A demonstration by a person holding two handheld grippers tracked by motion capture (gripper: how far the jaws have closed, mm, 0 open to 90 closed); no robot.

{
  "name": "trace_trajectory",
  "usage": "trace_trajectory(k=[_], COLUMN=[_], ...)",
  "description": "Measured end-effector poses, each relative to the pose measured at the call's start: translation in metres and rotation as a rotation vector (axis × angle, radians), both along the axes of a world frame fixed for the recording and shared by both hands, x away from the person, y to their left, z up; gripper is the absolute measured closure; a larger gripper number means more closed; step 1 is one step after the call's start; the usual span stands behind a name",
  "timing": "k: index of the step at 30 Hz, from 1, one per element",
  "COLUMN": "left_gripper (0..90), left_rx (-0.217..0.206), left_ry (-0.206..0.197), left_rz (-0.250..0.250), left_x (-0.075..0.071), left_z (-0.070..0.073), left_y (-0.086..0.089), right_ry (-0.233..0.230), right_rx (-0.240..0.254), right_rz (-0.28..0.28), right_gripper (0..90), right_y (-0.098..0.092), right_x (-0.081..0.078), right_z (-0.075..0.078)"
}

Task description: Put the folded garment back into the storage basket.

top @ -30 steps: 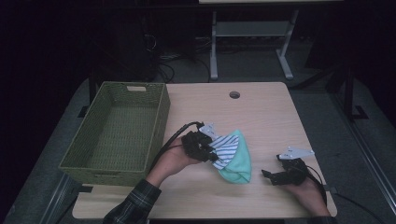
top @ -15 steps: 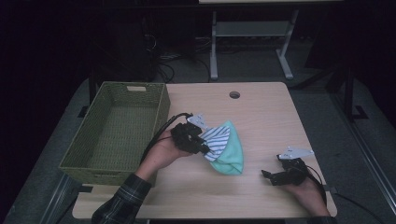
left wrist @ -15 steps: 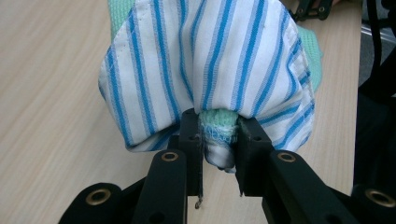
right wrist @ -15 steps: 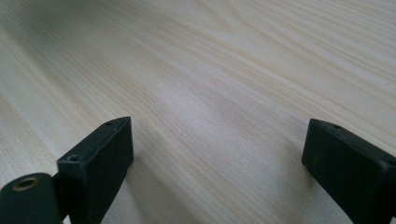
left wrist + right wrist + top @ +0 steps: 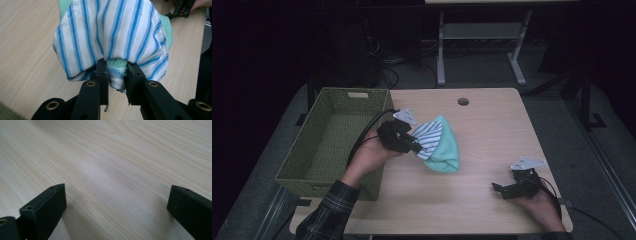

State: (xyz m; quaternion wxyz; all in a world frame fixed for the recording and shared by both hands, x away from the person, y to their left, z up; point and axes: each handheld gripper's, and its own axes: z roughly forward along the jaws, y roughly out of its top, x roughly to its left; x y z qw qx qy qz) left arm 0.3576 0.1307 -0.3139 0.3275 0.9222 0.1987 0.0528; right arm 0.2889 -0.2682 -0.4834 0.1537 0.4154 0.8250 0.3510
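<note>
**Cloth bundle clamped and held above desk; right jaws empty**

The desk (image 5: pixel 492 125) is seen whole; its surroundings are lost in darkness. The green basket (image 5: pixel 332 145) stands at the left edge, its near corner hidden by the left forearm. The striped and mint cloth bundle (image 5: pixel 437 142) is held beside the basket, pinched by the left gripper (image 5: pixel 117 75); the lower folds cannot be made out. The right gripper (image 5: pixel 116 202), near the front right corner, has just been opening, nothing between its jaws.

The wicker basket (image 5: pixel 332 137) sits at the surface's (image 5: pixel 492 125) left edge, the bundled cloths (image 5: pixel 437 145) just right of it, the right hand-held gripper (image 5: pixel 504 191) well apart near the front right corner.
</note>
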Motion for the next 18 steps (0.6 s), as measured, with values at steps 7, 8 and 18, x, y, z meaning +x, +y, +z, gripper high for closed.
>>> trace_trajectory(k=[7,8,18], left_gripper=[74.9,74.9,74.9], left_rx=[-0.001,0.001,0.005], left_ry=[-0.013,-0.012,-0.037], left_rz=[0.048,0.055,0.137], left_x=[0.003,0.003,0.005], left_z=[0.011,0.012,0.026], left_y=[0.020,0.023,0.055], right_ry=[0.001,0.001,0.001], right_rx=[-0.001,-0.001,0.000], right_rz=[-0.007,-0.007,-0.009], right_gripper=[1.5,1.5,1.5], right_y=[0.000,0.000,0.000], right_x=[0.000,0.000,-0.001], right_z=[0.000,0.000,0.000])
